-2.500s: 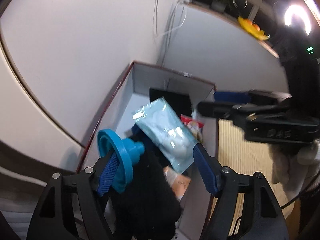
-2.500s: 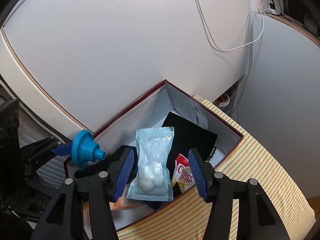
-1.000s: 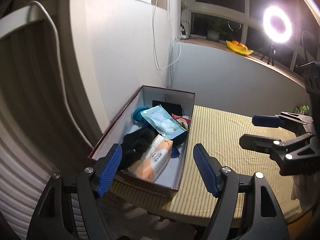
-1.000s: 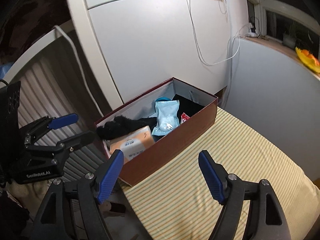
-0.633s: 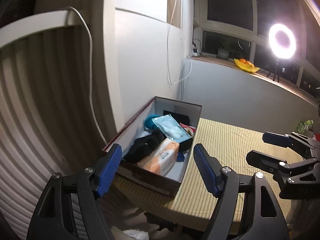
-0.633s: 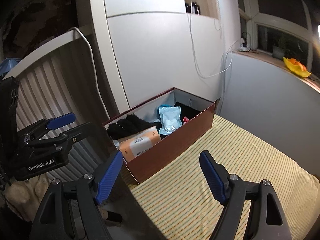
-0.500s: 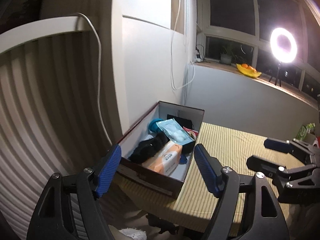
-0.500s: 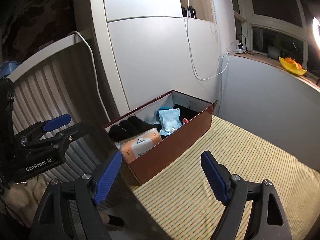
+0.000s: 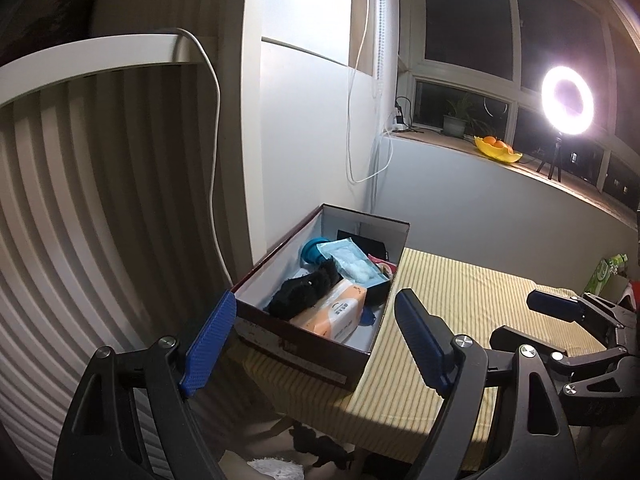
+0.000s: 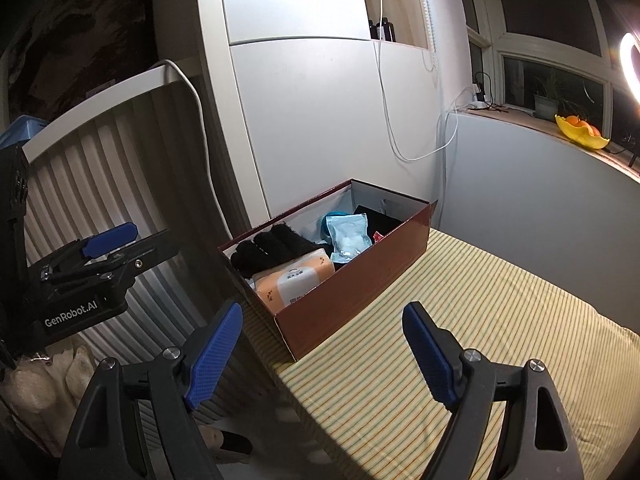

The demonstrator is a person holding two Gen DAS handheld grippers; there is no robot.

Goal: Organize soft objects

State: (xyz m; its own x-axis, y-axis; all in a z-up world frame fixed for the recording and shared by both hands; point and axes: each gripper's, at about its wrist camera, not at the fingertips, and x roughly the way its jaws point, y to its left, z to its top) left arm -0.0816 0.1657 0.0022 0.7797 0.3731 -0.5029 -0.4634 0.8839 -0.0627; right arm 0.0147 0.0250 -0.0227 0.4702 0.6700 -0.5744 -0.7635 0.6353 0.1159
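both grippers, left [image 9: 312, 342] and right [image 10: 322, 354], hang empty with fingers apart, and the box [image 10: 352, 286] at the table [image 10: 460, 352] corner could be knocked off.

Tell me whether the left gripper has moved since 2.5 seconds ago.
Yes. The left gripper has pulled back, away from the box; it was right over its contents, and now hangs open short of it.
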